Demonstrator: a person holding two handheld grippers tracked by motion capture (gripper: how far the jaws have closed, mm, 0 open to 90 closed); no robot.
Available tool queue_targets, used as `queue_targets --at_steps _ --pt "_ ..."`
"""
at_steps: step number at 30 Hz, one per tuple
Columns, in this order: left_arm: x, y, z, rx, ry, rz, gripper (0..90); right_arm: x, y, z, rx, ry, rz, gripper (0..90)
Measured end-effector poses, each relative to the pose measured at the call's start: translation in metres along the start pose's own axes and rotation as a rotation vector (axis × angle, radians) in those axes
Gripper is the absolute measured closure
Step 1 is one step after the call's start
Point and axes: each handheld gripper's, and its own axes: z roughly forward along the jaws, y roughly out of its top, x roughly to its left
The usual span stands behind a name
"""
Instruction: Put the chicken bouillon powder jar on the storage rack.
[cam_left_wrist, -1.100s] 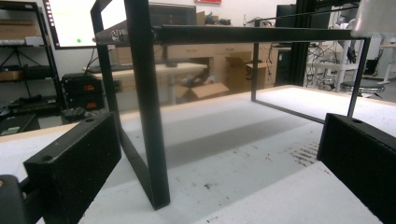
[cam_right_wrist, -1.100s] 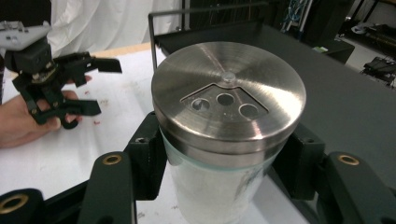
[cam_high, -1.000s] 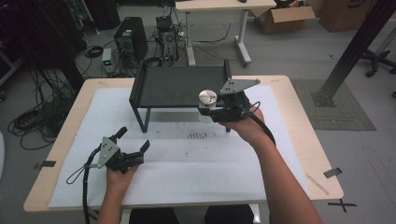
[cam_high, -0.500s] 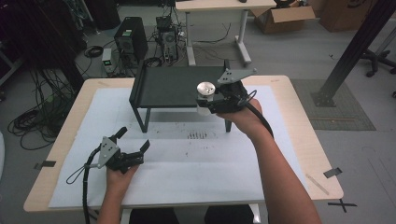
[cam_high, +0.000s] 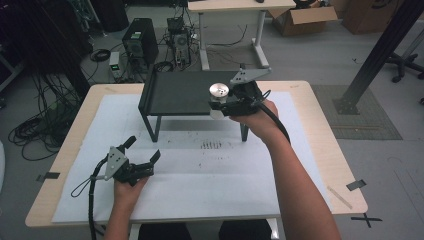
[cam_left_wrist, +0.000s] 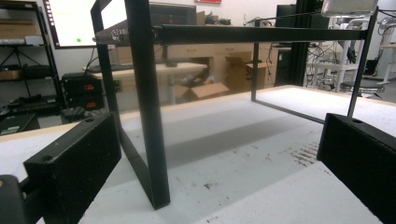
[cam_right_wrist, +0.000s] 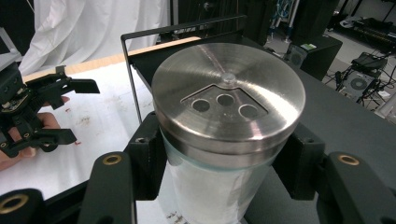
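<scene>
My right gripper (cam_high: 223, 106) is raised at the end of an outstretched forearm, its jaws clamped on either side of what I hold. My left gripper (cam_high: 141, 156) sits low and near my body, jaws spread wide apart, gripping nothing.

Dim room up top, and the white table cover (cam_high: 200, 165) catches most of the light. The black rack (cam_high: 190, 95) throws a soft shadow straight beneath it. Close in, the shaker lid (cam_right_wrist: 229, 93) gleams with brushed glare, sharp, while the background blurs. A bright monitor (cam_left_wrist: 74, 21) blows out white behind.
</scene>
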Motion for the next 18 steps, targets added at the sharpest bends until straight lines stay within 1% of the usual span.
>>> queue_targets --at_steps 12,18 --pt "0.0 0.0 0.0 0.001 0.001 -0.001 0.2 -0.006 0.006 0.004 -0.005 -0.007 0.008 42.8" --pt "0.0 0.0 0.0 0.001 0.001 0.0 0.2 -0.007 0.009 0.01 0.012 -0.015 0.016 42.8"
